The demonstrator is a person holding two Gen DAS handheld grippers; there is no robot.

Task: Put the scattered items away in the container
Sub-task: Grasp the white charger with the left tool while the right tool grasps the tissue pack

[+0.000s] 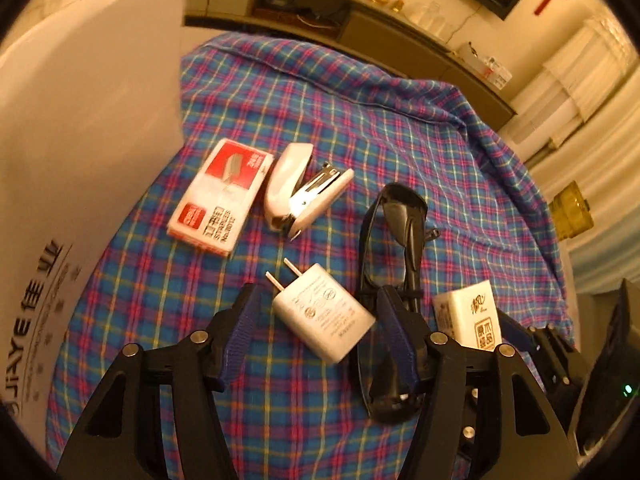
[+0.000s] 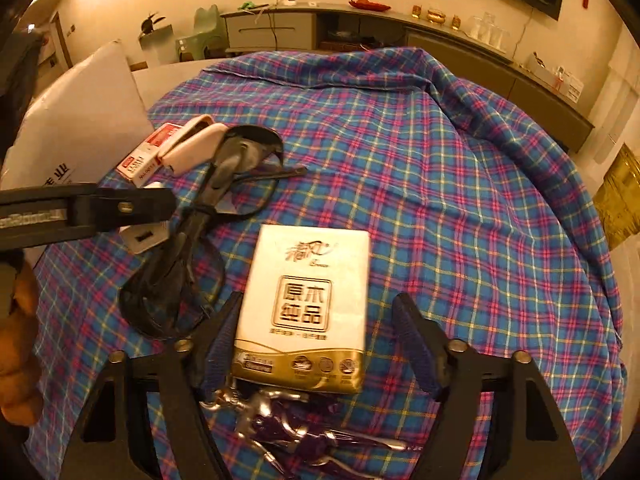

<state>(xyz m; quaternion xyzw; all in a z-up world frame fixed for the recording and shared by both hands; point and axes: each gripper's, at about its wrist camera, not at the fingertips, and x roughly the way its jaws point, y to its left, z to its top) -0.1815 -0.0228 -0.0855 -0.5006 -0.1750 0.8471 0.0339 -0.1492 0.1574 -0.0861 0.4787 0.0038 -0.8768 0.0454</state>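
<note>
Left tool (image 1: 316, 304) spread around charger (image 1: 324, 312); right tool (image 2: 320, 312) spread around tissue pack (image 2: 306, 304).

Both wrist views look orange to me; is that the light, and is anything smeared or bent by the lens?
Left wrist view: warm yellow-orange cast throughout; the white charger and staple box are softly smeared, and the print on the white container bends at the rim. Right wrist view: same cast; the tissue pack is slightly soft, the plaid cloth bulges into a dome, corners black.
</note>
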